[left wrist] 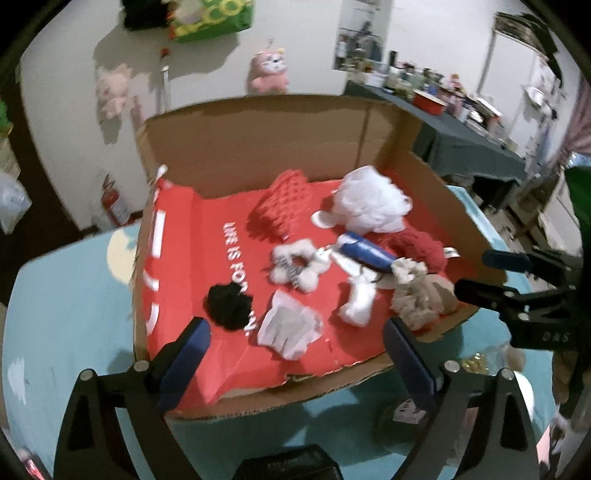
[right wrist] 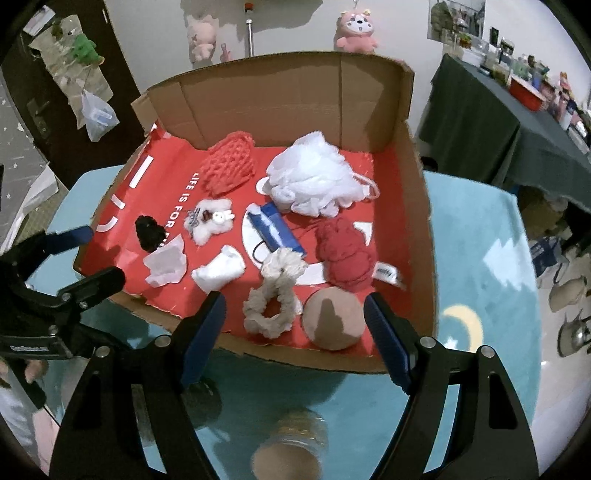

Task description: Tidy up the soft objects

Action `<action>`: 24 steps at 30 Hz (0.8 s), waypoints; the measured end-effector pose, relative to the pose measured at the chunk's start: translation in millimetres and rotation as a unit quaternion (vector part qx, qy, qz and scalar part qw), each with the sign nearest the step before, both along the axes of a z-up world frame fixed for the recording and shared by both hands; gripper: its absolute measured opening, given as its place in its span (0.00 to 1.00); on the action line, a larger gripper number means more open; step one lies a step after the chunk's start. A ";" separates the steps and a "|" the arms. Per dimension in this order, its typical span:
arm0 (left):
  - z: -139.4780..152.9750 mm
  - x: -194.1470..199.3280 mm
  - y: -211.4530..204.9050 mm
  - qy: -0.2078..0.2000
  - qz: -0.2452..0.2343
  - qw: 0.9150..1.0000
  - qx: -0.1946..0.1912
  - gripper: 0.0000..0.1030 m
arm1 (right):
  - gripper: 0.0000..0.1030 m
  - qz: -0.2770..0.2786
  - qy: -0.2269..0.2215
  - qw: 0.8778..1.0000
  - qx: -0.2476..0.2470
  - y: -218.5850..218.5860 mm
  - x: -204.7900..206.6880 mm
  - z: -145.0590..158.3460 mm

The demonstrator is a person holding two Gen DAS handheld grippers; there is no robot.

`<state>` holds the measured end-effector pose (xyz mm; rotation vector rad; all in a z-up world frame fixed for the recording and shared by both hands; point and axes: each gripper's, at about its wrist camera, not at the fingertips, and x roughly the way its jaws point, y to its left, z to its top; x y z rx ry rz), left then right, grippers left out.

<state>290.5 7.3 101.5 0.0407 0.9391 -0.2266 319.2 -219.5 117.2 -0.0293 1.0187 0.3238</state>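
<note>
An open cardboard box [right wrist: 295,99] with a red liner holds several soft items: a white mesh pouf [right wrist: 314,181], a coral knit piece [right wrist: 231,166], a white fluffy toy [right wrist: 210,221], a black pompom [right wrist: 147,232], a white rolled cloth [right wrist: 219,271], a blue pack [right wrist: 277,230], dark red yarn [right wrist: 343,254], a beige scrunchie [right wrist: 273,299] and a tan round puff [right wrist: 330,321]. My right gripper [right wrist: 295,317] is open at the box's near edge, over the scrunchie and puff. My left gripper [left wrist: 295,343] is open over the near left of the box [left wrist: 258,136], holding nothing.
The box rests on a teal cloth [right wrist: 480,258] with a moon print. A dark-draped table [right wrist: 498,122] crowded with items stands at the right. Pink plush toys [right wrist: 356,27] hang on the back wall. A small round object [right wrist: 295,428] lies below my right gripper.
</note>
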 end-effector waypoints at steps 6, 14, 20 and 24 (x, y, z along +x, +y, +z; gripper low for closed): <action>-14.1 0.7 9.7 0.019 0.029 0.999 -0.023 0.93 | 0.74 -0.013 -0.001 1.000 0.001 3.5 -2.1 -7.9; -23.4 5.9 7.7 0.029 0.043 0.999 -0.016 0.93 | 0.74 -0.022 -0.002 1.000 -0.006 6.5 -0.5 -15.2; -32.7 10.1 5.8 0.039 0.048 0.998 -0.004 0.93 | 0.74 -0.027 0.006 1.000 -0.013 5.9 3.2 -24.8; -38.4 11.7 5.7 0.053 0.049 0.997 -0.002 0.93 | 0.74 -0.026 0.015 0.999 -0.012 6.1 4.3 -32.4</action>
